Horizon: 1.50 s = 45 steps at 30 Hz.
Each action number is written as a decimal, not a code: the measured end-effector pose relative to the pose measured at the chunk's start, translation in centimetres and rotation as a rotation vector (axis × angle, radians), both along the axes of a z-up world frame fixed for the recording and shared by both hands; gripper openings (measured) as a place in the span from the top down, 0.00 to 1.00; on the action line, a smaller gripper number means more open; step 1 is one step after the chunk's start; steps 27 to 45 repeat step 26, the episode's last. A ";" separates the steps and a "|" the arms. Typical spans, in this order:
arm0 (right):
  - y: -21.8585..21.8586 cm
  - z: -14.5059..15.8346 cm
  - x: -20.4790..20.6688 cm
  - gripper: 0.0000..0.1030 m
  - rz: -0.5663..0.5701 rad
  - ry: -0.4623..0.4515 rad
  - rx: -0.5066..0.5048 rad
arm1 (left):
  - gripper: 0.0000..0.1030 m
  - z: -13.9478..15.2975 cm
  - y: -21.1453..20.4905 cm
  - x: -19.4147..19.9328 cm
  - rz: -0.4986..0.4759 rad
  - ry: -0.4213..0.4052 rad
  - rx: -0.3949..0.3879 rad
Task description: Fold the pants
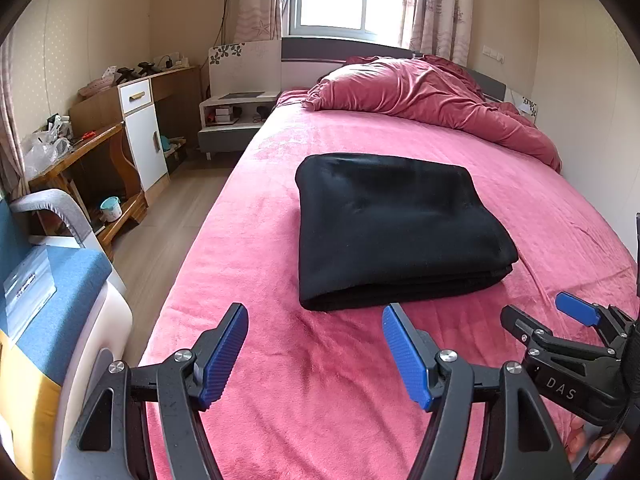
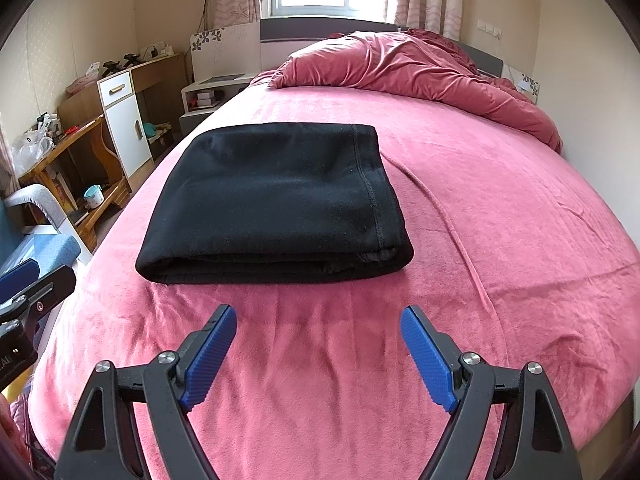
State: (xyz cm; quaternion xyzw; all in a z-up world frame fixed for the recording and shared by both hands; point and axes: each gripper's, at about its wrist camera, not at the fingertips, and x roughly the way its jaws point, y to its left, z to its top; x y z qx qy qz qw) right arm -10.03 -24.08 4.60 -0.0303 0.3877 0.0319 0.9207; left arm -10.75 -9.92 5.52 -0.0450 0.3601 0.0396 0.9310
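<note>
Pink bed [image 1: 500,184], one folded black pants [image 1: 392,232], left gripper [image 1: 316,344] and right gripper [image 2: 318,350] both spread wide, empty

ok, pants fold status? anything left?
Done: the black pants lie as a compact layered rectangle on the pink bedspread. In hand: nothing; left tool and right tool are both open, short of the bundle's near edge. Left: apparently nothing, perhaps a tidy of the slightly uneven near-right corner.
</note>
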 end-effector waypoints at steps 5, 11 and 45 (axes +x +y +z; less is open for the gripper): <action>0.1 0.0 0.0 0.17 0.006 -0.001 -0.002 | 0.31 0.1 0.0 0.0 0.005 0.000 -0.004; 0.3 0.1 0.0 0.17 0.008 0.000 -0.004 | 0.31 0.3 0.0 -0.2 0.010 -0.006 -0.001; -0.3 -0.4 0.2 0.16 0.008 0.015 -0.007 | 0.34 0.3 -0.1 -0.3 0.008 -0.019 -0.008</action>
